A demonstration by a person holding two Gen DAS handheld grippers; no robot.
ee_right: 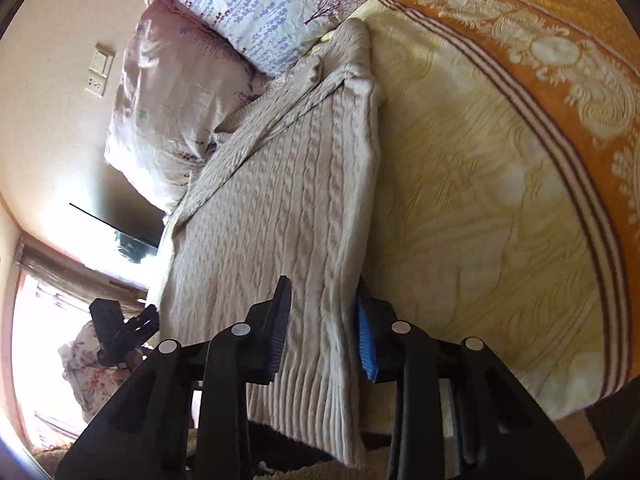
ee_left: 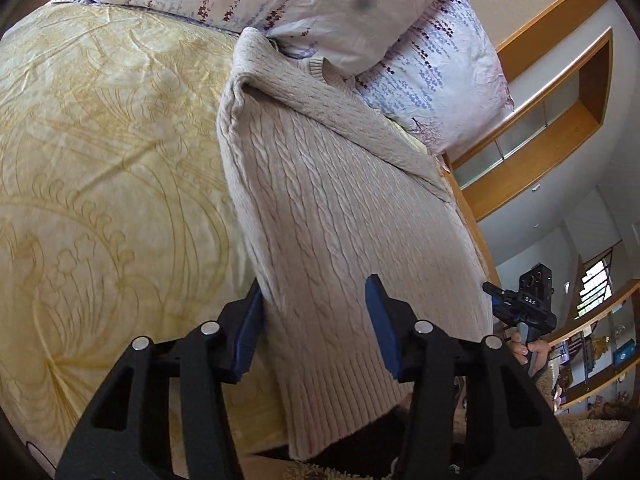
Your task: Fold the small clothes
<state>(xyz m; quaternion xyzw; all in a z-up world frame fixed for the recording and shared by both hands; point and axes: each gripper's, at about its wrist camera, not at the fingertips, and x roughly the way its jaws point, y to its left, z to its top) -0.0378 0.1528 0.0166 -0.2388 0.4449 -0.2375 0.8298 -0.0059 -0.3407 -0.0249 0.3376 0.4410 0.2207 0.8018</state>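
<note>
A beige cable-knit sweater (ee_left: 332, 216) lies lengthwise on the bed, sleeves folded in, its ribbed hem hanging over the near edge. It also shows in the right wrist view (ee_right: 280, 208). My left gripper (ee_left: 316, 320) is open, its blue-padded fingers straddling the sweater's left edge near the hem. My right gripper (ee_right: 324, 328) is open, its fingers straddling the sweater's right edge near the hem. The right gripper also shows in the left wrist view (ee_left: 520, 308), and the left gripper in the right wrist view (ee_right: 120, 328).
A yellow patterned bedspread (ee_left: 100, 180) covers the bed, with an orange border (ee_right: 560, 60). Floral pillows (ee_left: 320, 0) lie at the sweater's collar end. Wooden shelves (ee_left: 560, 120) stand on the wall beyond. A shaggy rug (ee_left: 592, 432) lies below.
</note>
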